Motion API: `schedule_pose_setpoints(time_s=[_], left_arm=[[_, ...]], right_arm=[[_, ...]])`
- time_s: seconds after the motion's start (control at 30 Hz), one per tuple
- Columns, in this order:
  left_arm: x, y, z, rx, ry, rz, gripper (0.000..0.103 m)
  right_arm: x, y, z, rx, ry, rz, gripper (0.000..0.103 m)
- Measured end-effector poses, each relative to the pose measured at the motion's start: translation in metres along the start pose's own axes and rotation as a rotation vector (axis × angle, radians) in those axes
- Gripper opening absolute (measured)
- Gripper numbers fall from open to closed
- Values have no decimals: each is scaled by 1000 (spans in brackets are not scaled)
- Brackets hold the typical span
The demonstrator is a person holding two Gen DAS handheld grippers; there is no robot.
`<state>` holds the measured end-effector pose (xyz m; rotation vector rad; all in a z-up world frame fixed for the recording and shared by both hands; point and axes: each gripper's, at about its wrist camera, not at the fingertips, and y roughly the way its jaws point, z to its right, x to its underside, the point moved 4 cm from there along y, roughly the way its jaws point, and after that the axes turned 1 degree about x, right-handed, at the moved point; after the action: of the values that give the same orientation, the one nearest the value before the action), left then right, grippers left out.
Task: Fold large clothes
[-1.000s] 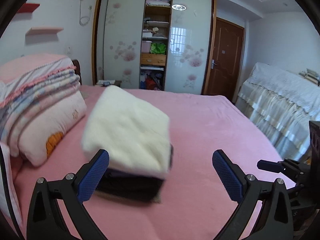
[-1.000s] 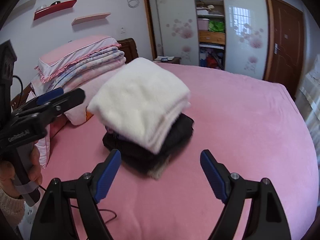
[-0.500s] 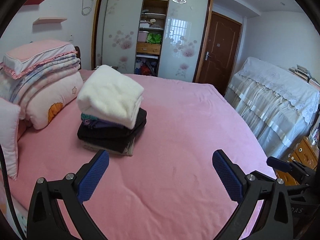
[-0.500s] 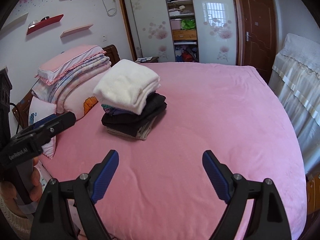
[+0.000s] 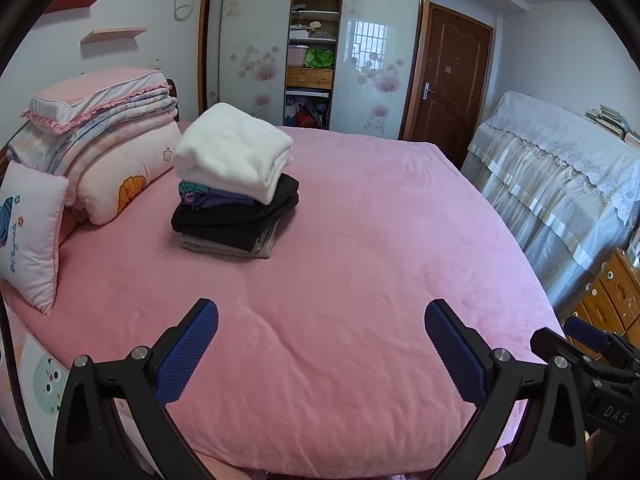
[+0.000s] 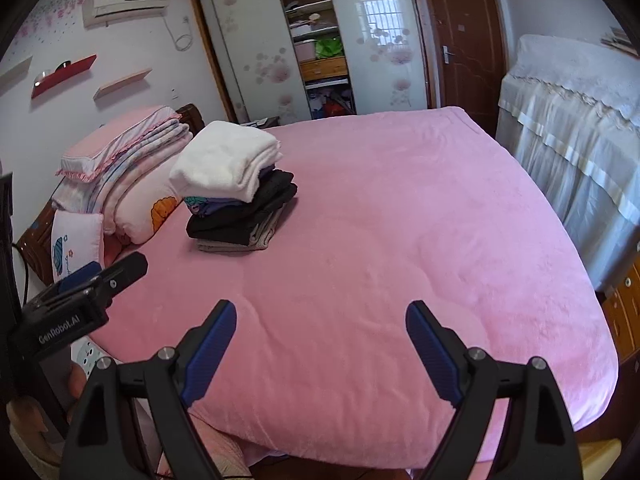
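Observation:
A stack of folded clothes (image 5: 236, 196) (image 6: 240, 200) sits on the pink bed (image 5: 360, 260) (image 6: 400, 240), left of its middle. A white fluffy garment (image 5: 232, 148) (image 6: 226, 158) lies on top, over purple, black and beige pieces. My left gripper (image 5: 320, 316) hangs open above the near edge of the bed, far from the stack, nothing between its fingers. My right gripper (image 6: 320, 318) is open too, over the same edge, empty. The left gripper's body shows at the left of the right wrist view.
Folded quilts and pillows (image 5: 100, 144) (image 6: 120, 176) are piled at the bed's head, left of the stack. A cloth-covered piece of furniture (image 5: 560, 184) stands to the right, a wooden drawer chest (image 5: 612, 300) beside it. A wardrobe (image 5: 312, 48) and door (image 5: 448, 84) are behind.
Both grippers have drawn back from the clothes stack toward the near edge of the bed. The stack, close between the fingers a second ago, now lies far off.

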<state>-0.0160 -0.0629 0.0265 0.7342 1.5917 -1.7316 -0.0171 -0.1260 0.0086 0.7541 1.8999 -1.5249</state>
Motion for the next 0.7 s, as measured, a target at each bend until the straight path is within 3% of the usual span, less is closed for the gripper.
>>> schedule_pose_setpoints(time_s=[0.37,0.7], left_arm=[[7,1,24,-23,61,-14,102],[7,13,27,-37,72,-37,102]], right_arm=[[15,-8,4,76,-19,20,88],[14,-2,7,83,-24,9,88]])
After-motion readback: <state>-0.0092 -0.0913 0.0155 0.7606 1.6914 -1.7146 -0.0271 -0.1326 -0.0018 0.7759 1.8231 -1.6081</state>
